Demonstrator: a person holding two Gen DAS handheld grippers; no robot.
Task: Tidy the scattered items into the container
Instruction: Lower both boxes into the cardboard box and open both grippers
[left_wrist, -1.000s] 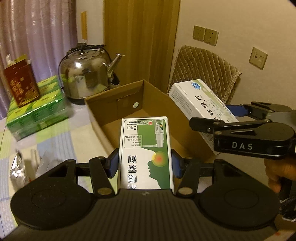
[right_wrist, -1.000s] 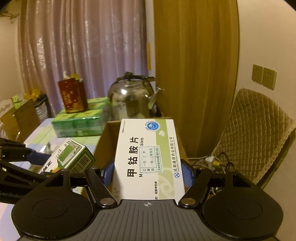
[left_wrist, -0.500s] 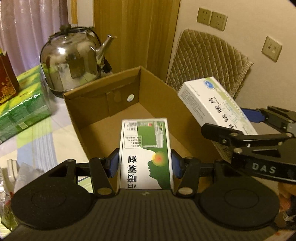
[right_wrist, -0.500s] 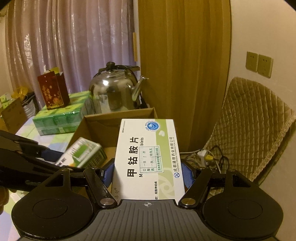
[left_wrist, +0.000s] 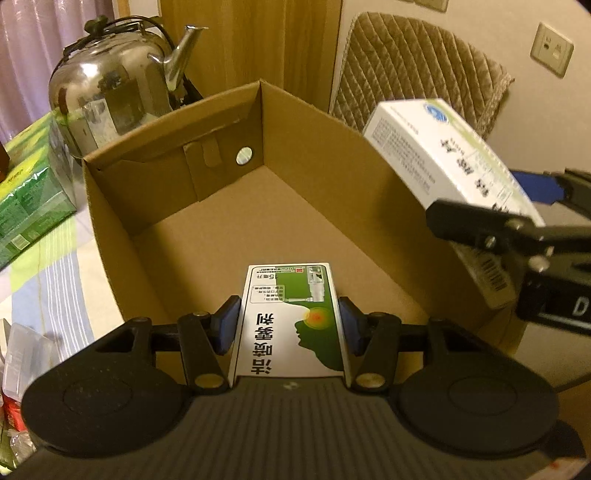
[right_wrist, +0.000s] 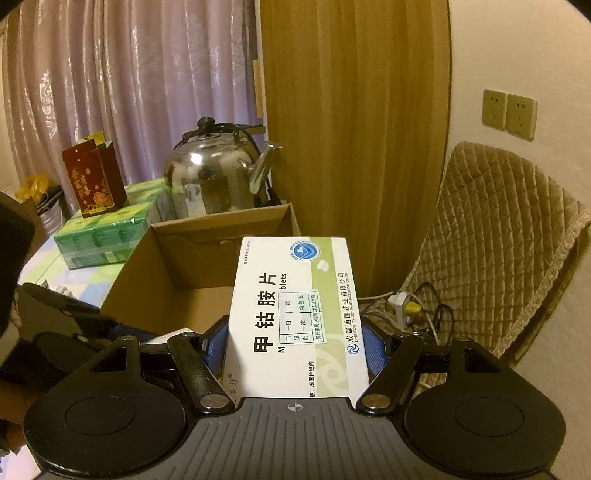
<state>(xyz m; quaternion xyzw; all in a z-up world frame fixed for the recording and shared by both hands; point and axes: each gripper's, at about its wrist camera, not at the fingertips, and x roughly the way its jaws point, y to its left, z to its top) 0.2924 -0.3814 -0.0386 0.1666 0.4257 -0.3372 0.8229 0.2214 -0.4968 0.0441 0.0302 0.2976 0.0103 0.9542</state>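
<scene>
An open cardboard box fills the left wrist view; its brown floor shows nothing lying in it. My left gripper is shut on a green-and-white medicine box, held over the carton's near edge. At the right of that view, my right gripper is shut on a white medicine box, above the carton's right wall. In the right wrist view that white medicine box sits between the blue pads, with the cardboard box below and to the left.
A steel kettle stands behind the carton, green tissue packs to its left, and a red carton on top of them. Loose wrappers lie at the table's left. A quilted chair and cables are to the right.
Both grippers have moved forward toward the carton, each still holding its box. The left one now hangs over the carton's near edge and tilts down; the right box has come over the right wall.
</scene>
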